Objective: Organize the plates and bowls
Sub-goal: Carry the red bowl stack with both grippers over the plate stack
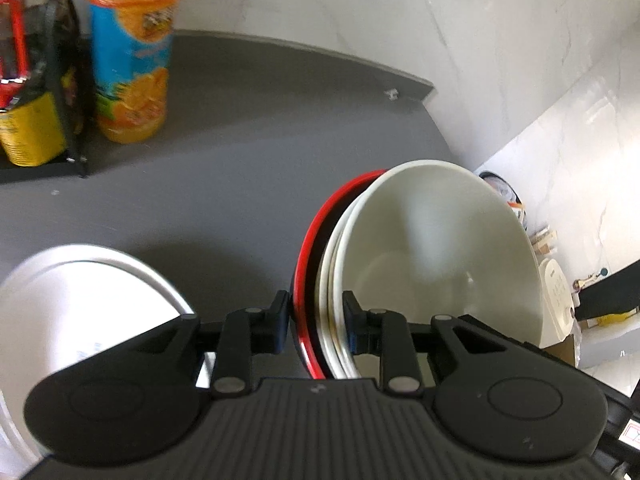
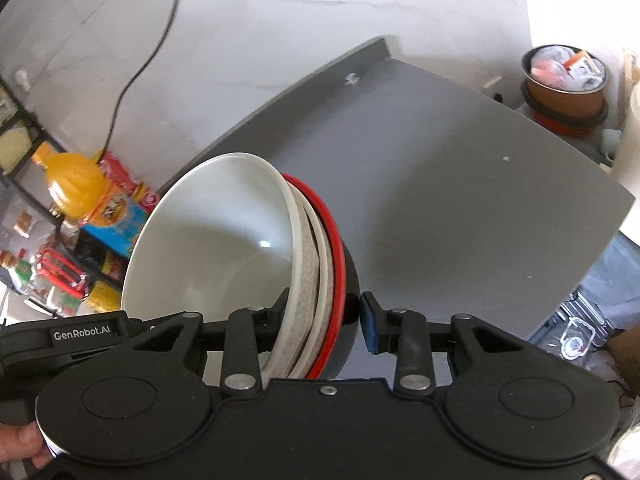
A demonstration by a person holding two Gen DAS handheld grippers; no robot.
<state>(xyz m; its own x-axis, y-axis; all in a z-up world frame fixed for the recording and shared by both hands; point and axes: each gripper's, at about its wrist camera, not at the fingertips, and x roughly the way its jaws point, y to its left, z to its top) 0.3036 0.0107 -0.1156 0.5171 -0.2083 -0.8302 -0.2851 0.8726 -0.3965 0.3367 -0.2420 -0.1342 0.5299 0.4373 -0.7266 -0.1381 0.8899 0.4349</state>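
1. A grey worktop (image 1: 248, 128) runs up to a pale marble-look wall, with an orange juice bottle (image 1: 130, 52) standing beside a black wire rack (image 1: 60, 80) of packets at one end.

2. The task's thing is a nested stack of bowls (image 1: 432, 264): white bowls sit inside a black bowl with a red rim (image 1: 316, 240), and the whole stack is tipped on its side and appears held clear of the worktop between the two tools.

3. The left gripper (image 1: 316, 324) is closed to a narrow gap on the rims at one side of the stack, one finger outside the red rim and the other inside the innermost white bowl.

4. The right gripper (image 2: 326, 318) straddles the opposite side. Its inner finger presses the white bowl's wall, but the blue-padded outer finger (image 2: 370, 328) shows a sliver of grey between pad and black bowl (so whether it is truly clamped I cannot tell).

5. A white plate (image 1: 80, 312) lies flat on the worktop just beside the left gripper.

6. Likely risks from here:
   - The bowls are only nested, so more tilt could let the inner white ones slide out.
   - If the right side is loose, the weight hangs on one narrow rim pinch and the stack may twist or drop.
   - Lowering on the left could knock the plate.
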